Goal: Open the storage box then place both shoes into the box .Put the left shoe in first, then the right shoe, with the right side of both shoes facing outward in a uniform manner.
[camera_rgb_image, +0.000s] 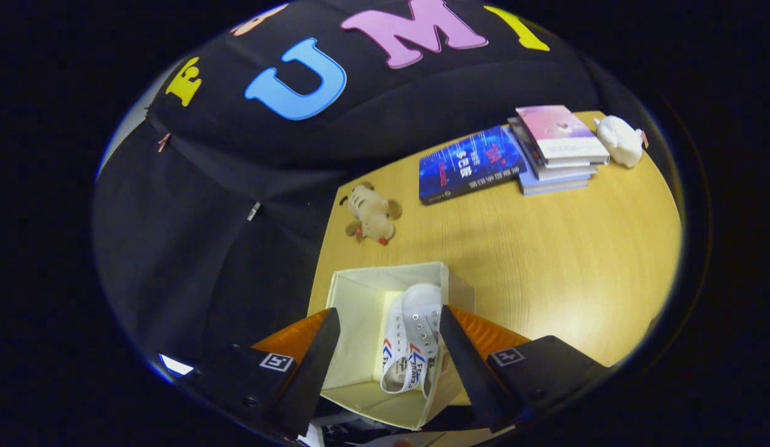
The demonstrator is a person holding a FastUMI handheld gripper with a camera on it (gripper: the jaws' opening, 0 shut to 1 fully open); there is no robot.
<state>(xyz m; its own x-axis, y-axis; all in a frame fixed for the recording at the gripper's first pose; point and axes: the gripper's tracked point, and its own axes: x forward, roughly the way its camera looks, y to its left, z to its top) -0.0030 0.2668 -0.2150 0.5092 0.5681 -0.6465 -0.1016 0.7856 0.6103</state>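
An open cream fabric storage box point(360, 292) sits on the wooden table just ahead of my fingers. Inside it, against its right wall, a white lace-up shoe point(412, 341) with red and blue side marks lies with its toe pointing away from me. My gripper point(389, 347) hovers above the box with its fingers spread wide. The left finger point(316, 354) is over the box's left part and the right finger point(462, 360) is over its right wall, beside the shoe. Nothing is pressed between them. The space in the box left of the shoe is bare.
A small tan plush toy point(372, 214) lies on the table point(546, 261) beyond the box. Farther back are a blue book point(468, 164), a stack of books point(558, 149) and a white plush toy point(620, 139). The table's left edge runs close by the box.
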